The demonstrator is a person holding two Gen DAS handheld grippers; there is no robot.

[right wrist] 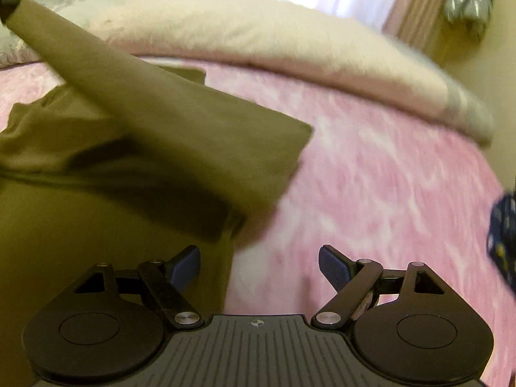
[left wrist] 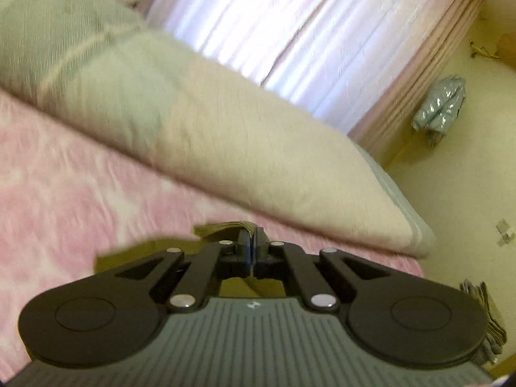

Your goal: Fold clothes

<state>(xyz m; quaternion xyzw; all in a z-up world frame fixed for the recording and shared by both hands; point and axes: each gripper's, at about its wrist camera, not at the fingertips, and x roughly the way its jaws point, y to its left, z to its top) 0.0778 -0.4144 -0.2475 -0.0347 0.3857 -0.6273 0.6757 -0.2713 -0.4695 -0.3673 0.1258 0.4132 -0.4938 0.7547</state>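
An olive-green garment [right wrist: 96, 200] lies spread on the pink bedspread [right wrist: 371, 177]. One part of it is pulled up in a taut strip [right wrist: 145, 96] toward the top left corner of the right wrist view. My left gripper [left wrist: 251, 242] is shut on a bunched edge of this garment [left wrist: 222, 227], and the cloth hangs below its fingers. My right gripper [right wrist: 259, 267] stands open low over the garment's right edge, its left finger [right wrist: 185, 266] above the cloth and its right finger [right wrist: 335, 267] above the bedspread. Nothing is between its pads.
A cream quilt [left wrist: 225, 135] lies rolled along the far side of the bed, with pale curtains [left wrist: 274, 32] behind it. A silver jacket [left wrist: 440, 106] hangs on the yellow wall. A dark blue patterned cloth [right wrist: 504, 235] lies at the bed's right edge. Grey folded cloth [left wrist: 483, 316] is at the lower right.
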